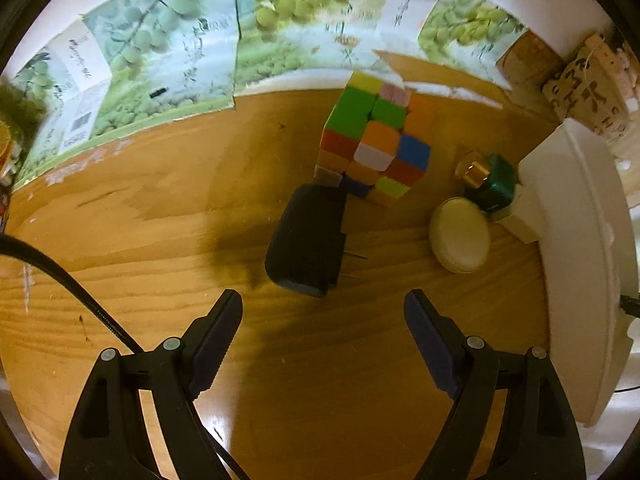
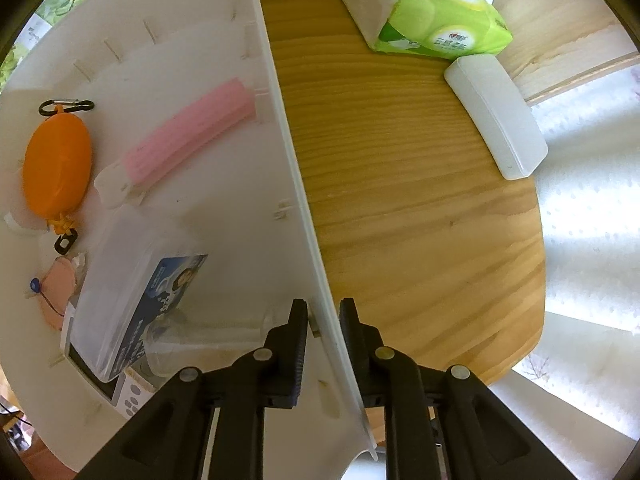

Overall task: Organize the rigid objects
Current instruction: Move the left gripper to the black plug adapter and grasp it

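Jaws astride white bin (image 2: 276, 92) wall — pink case (image 2: 192, 132) inside

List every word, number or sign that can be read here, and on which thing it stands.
Nothing reads clearly.
Grape posters: print and a code patch, blurred.
Tissue pack: logo and characters, too blurred.
Blue card in the clear box: characters too small.
Patterned cloth: letter-like marks, unreadable.

- table (image 1: 160, 240): yellow-brown wood grain
- puzzle cube (image 1: 376, 140): mixed green, orange, red, white, blue, yellow squares
- charger (image 1: 308, 240): black
- round tin (image 1: 460, 236): cream
- small bottle (image 1: 494, 182): dark green, gold cap
- organizer box (image 2: 224, 184): white
- oval case (image 2: 56, 168): orange
- long case (image 2: 192, 136): pink
- tissue pack (image 2: 436, 20): lime green and white
- grippers (image 1: 322, 344): black
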`<control>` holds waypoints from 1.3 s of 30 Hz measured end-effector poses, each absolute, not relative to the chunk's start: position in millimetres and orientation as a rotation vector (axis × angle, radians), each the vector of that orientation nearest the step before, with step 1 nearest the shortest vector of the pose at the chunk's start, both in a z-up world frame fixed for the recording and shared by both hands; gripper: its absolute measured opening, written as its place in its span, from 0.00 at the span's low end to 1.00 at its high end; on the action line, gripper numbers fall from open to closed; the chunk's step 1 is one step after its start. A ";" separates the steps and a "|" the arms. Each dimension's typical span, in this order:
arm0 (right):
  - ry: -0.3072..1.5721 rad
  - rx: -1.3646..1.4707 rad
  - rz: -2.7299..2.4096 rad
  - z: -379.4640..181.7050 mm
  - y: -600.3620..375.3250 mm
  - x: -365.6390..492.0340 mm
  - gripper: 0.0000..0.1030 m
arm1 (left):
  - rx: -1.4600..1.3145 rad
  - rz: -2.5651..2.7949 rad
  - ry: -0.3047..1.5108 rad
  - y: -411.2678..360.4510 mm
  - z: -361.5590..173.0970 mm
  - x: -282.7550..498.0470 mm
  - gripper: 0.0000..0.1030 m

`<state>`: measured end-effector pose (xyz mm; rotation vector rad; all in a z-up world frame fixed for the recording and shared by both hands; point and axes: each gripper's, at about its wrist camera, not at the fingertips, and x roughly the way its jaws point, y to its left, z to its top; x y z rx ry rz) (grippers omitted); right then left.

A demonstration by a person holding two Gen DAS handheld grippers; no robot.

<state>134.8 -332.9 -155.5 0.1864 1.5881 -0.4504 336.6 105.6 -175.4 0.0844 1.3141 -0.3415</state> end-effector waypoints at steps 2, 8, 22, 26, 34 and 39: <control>1.588 0.187 -0.457 -151.0 -328.8 134.7 0.16 | 0.090 -0.345 1.317 105.0 -180.8 340.9 0.83; 1.593 0.186 -0.463 -147.3 -327.6 137.5 0.17 | 0.085 -0.358 1.291 100.5 -185.6 348.7 0.83; 1.598 0.184 -0.470 -148.4 -328.8 141.5 0.17 | 0.078 -0.320 1.146 99.3 -186.9 353.4 0.63; 1.598 0.181 -0.466 -148.5 -328.5 141.1 0.17 | 0.030 -0.306 1.123 104.7 -186.0 352.7 0.58; 1.592 0.178 -0.459 -147.5 -328.2 139.8 0.17 | 0.021 -0.289 1.107 106.9 -185.9 348.7 0.58; 1.589 0.173 -0.454 -147.3 -326.7 138.1 0.17 | 0.005 -0.277 1.108 107.3 -186.3 342.2 0.58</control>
